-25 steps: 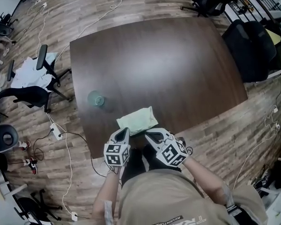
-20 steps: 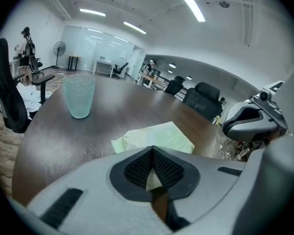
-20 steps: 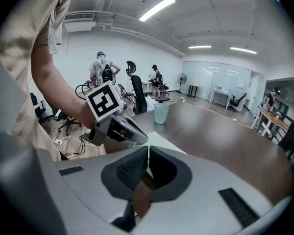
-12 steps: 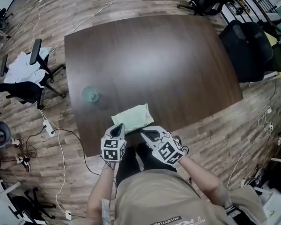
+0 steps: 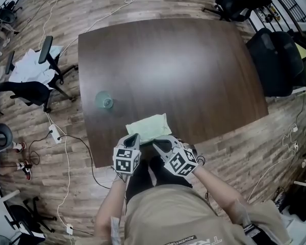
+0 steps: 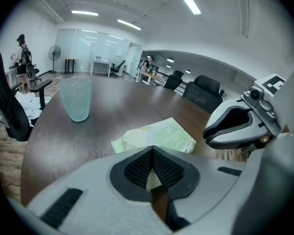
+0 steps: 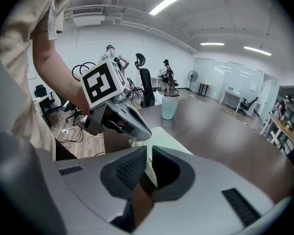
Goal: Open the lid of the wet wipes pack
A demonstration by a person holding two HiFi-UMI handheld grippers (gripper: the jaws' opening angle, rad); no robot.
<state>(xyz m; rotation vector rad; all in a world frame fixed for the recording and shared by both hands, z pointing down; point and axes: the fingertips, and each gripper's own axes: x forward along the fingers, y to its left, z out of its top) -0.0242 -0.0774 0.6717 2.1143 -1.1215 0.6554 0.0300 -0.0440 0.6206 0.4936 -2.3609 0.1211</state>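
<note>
Jaws of the left gripper [image 6: 152, 149] are pressed together at their tips with nothing between them, while those of the right gripper [image 7: 148, 152] stand a narrow slit apart, also empty. Over the last second both grippers have crept a little forward at the near edge of the dark wooden table [image 5: 194, 65]. Their tips now hover just beside the near side of the wet wipes pack [image 5: 149, 128], which lies flat where it lay before. A pale green tumbler [image 5: 106, 102] stands well apart to its left. Neither gripper touches the pack, and the lid looks shut and flat, its tab too small to make out. The task seems to be only at the approach, with bracing and lifting both yet to come.
</note>
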